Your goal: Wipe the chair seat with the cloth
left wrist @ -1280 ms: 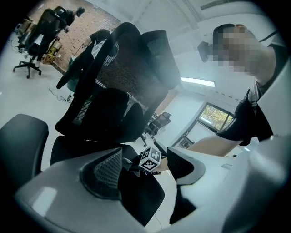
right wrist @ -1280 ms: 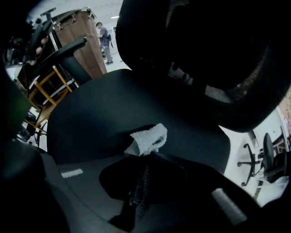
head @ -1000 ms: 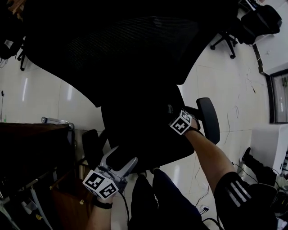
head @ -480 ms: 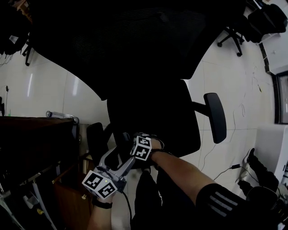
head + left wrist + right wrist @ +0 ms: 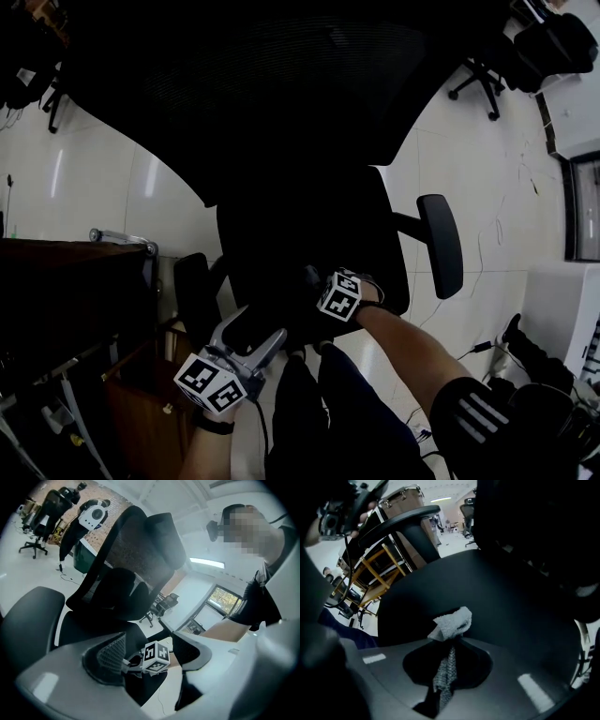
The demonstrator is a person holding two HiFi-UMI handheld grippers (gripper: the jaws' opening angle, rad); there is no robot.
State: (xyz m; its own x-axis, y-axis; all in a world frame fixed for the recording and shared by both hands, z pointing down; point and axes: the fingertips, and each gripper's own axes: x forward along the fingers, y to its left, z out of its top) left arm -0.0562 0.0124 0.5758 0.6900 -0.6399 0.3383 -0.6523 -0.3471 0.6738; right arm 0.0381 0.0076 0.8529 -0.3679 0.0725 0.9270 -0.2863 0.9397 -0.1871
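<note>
A black office chair fills the head view, its seat [image 5: 309, 234] below the tall mesh backrest [image 5: 272, 84]. My right gripper [image 5: 317, 281] is over the seat's front edge, shut on a small grey-white cloth [image 5: 452, 623]. In the right gripper view the cloth bunches out past the jaws against the dark seat [image 5: 501, 602]. My left gripper [image 5: 251, 330] hovers at the seat's front left corner, open and holding nothing. The left gripper view looks between its spread jaws at the right gripper's marker cube [image 5: 155, 657] and the seat [image 5: 89, 625].
The chair's armrests stand on the right [image 5: 441, 246] and the left [image 5: 192, 295]. A dark wooden desk [image 5: 75, 291] is at the left. Another office chair [image 5: 483, 75] stands at the far right, and cables [image 5: 487, 248] lie on the pale floor.
The right gripper swept with the cloth from the seat's right side near the armrest to the front left, then back toward the front middle. The left gripper stayed put.
</note>
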